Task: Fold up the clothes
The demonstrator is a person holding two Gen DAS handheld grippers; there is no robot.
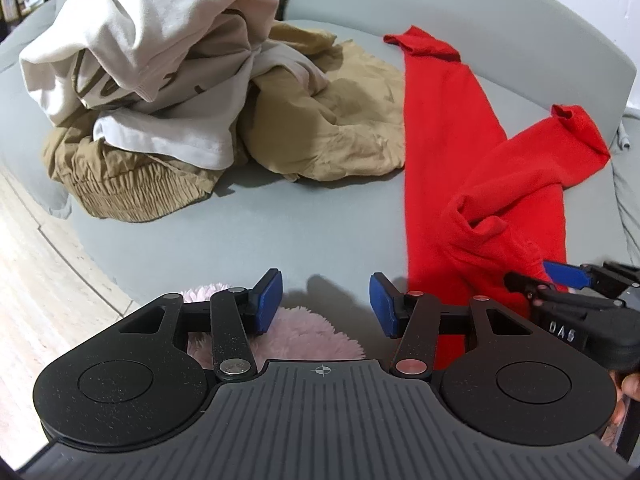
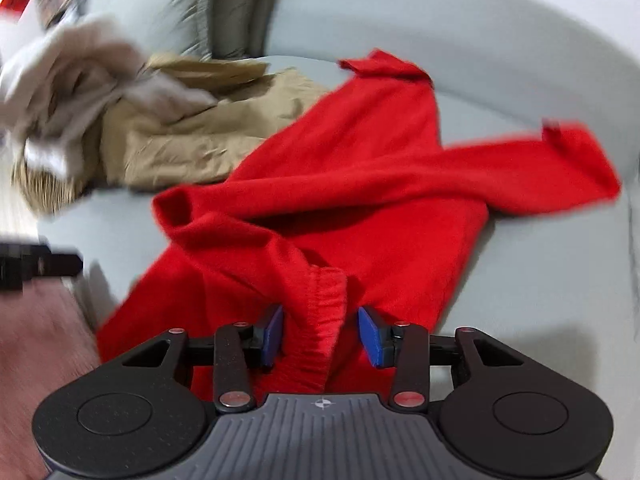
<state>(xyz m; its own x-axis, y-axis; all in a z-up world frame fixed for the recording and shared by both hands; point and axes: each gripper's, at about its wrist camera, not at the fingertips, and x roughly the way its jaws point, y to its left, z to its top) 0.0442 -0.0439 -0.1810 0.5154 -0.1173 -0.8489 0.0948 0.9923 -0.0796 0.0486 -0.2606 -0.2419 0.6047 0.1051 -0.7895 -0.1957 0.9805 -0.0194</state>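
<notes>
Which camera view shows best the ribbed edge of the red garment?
The right wrist view: the ribbed edge lies between the right gripper's open jaws. The left wrist view shows the red garment sharply, but not clearly this edge.

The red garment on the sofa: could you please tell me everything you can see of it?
The red garment is bright, soft, knit-looking cloth with no visible print. It lies spread lengthwise on the grey sofa seat, partly folded: one long part with a hemmed end is thrown diagonally across the rest. Its far left edge meets the tan clothing. A ribbed, bunched edge stands between the blue pads of the right tool, touching the left one only. The left tool is open beside it, holding nothing.
</notes>
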